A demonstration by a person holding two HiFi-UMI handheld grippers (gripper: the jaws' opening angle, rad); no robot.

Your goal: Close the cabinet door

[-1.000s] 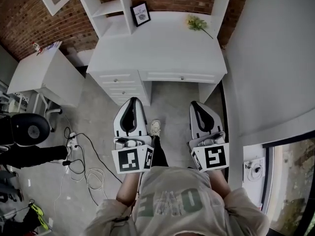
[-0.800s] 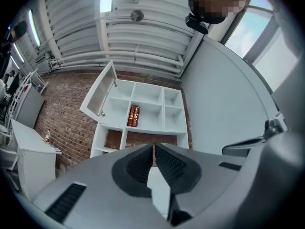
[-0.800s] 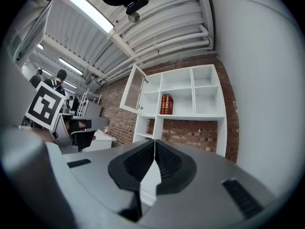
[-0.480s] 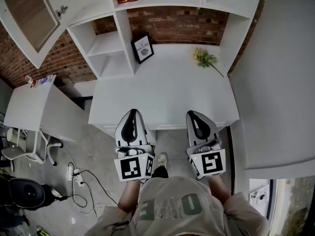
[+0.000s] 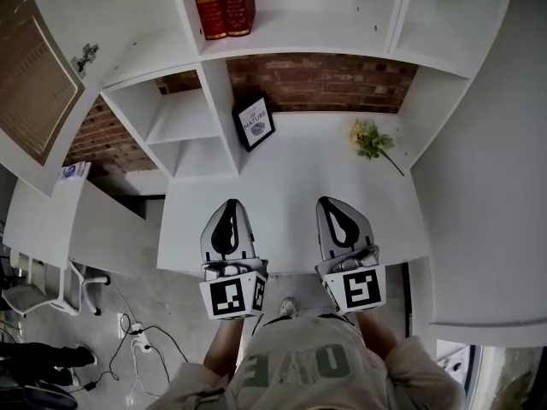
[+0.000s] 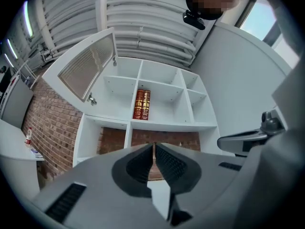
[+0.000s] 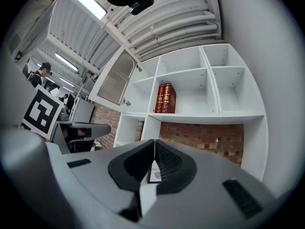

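Both grippers' closed fingers (image 5: 215,233) sit well right of cabinet door (image 5: 34,67).

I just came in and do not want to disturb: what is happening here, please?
A person holds a gripper in each hand, the left gripper and the right gripper, both shut and empty, above a white desk, facing a shelf unit. The cabinet door at its upper left stands open; neither gripper touches it yet.

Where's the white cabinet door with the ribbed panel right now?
Head view, upper left: the white cabinet door stands swung open, left of the shelf cubby holding two red books.
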